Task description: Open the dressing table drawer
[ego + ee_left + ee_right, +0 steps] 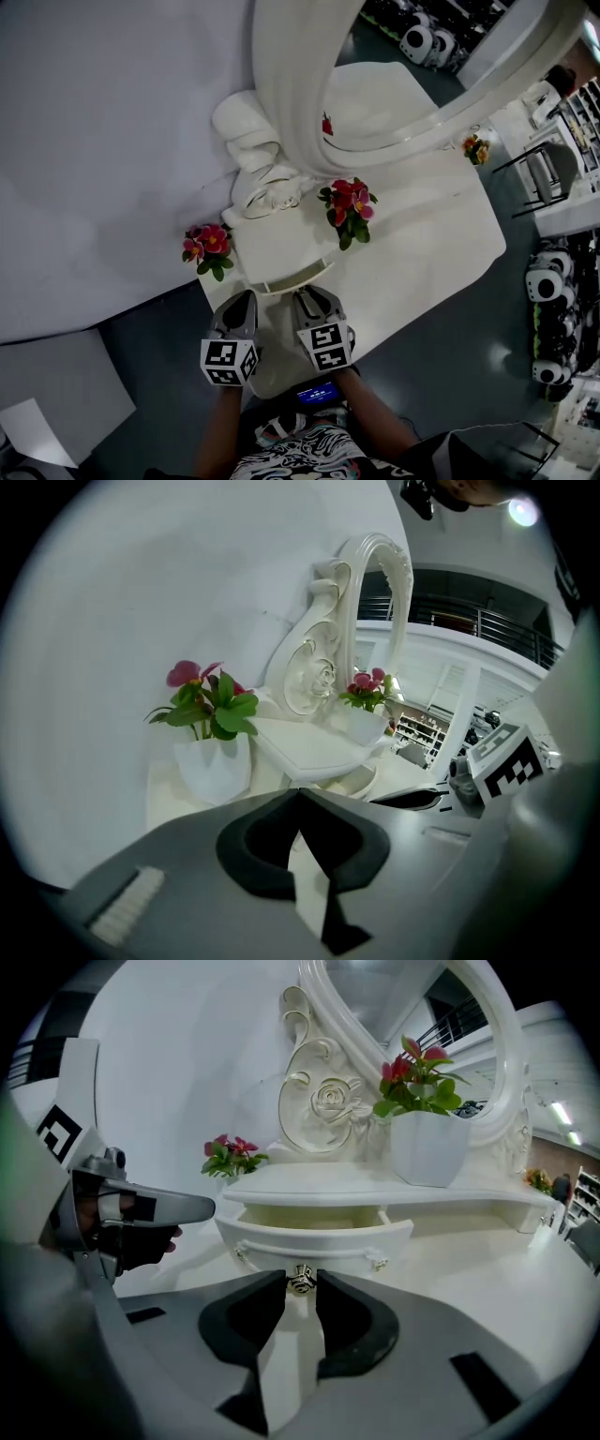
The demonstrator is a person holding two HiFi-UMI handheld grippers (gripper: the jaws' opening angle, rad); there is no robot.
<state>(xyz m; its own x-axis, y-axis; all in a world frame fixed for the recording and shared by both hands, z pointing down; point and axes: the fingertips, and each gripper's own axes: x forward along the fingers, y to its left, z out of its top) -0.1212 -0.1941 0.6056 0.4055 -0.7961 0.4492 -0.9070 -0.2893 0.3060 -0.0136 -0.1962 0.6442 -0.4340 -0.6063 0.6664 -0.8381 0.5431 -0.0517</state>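
A small white dressing table (pixel 272 239) stands on a white tabletop (pixel 441 244), and its drawer (pixel 292 277) is pulled partly out. In the right gripper view the drawer front (pixel 319 1238) shows a cream inside and a small metal knob (pixel 301 1280). My right gripper (pixel 301 1283) is shut on that knob, with a pad pressing on each side. In the head view the right gripper (pixel 305 295) sits at the drawer's front. My left gripper (pixel 246 298) hovers just left of it, shut with nothing in it, its tips meeting (pixel 298 794) short of the table.
An oval mirror in an ornate white frame (pixel 291 94) rises behind the shelf. White pots of red flowers stand at its right (pixel 349 208) and left (pixel 208 246). A white wall (pixel 103 141) runs along the left. The tabletop's front edge (pixel 309 380) is close to the person.
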